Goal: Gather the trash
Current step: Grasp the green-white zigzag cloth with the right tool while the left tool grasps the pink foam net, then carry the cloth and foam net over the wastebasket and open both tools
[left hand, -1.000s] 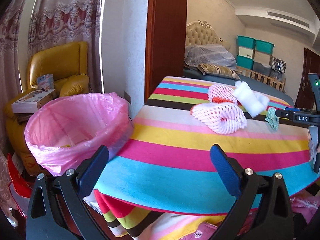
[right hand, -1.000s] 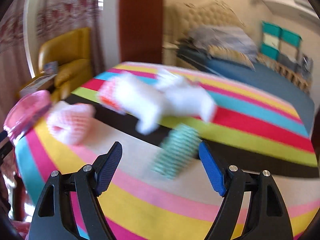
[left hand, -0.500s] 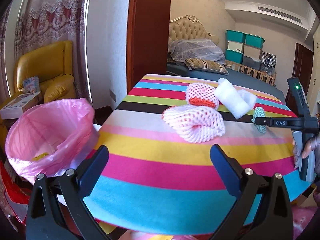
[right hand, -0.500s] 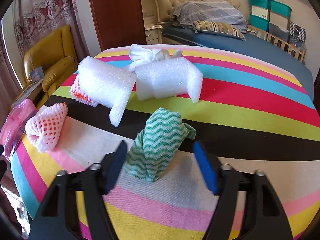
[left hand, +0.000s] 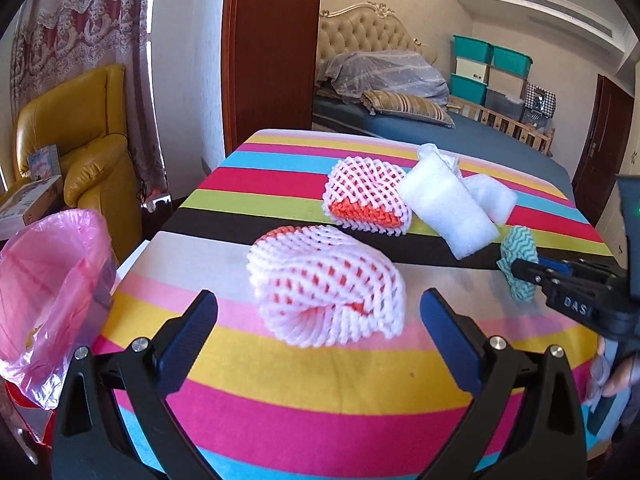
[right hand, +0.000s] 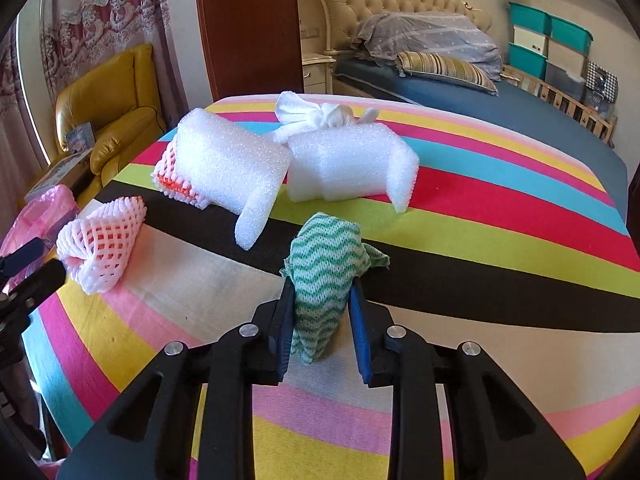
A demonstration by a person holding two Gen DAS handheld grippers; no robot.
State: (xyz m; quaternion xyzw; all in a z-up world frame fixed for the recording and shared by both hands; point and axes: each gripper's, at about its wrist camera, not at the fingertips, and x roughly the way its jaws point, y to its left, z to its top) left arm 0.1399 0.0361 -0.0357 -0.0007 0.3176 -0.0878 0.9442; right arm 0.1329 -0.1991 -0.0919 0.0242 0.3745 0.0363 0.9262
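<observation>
Your right claw point(right hand: 322, 304) grips the cloth point(right hand: 326, 268); foam blocks point(right hand: 224, 164) lie just beyond. Your left claw point(left hand: 318, 334) gapes before a net sleeve point(left hand: 324, 284), bin bag point(left hand: 48, 300) to its left.

Your left wrist camera looks down over the striped table point(left hand: 304, 376) from its near edge. Your right sits closer in, facing the bed point(right hand: 480, 92); both share the near foam net point(left hand: 326, 292).

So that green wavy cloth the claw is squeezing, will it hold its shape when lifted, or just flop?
Probably flop: the green wavy cloth is already crumpled and pinched narrow between the right claw pads. It looks thin and light, so it should lift easily. A loose flap at its side may dangle; slipping seems unlikely given the textured weave.
</observation>
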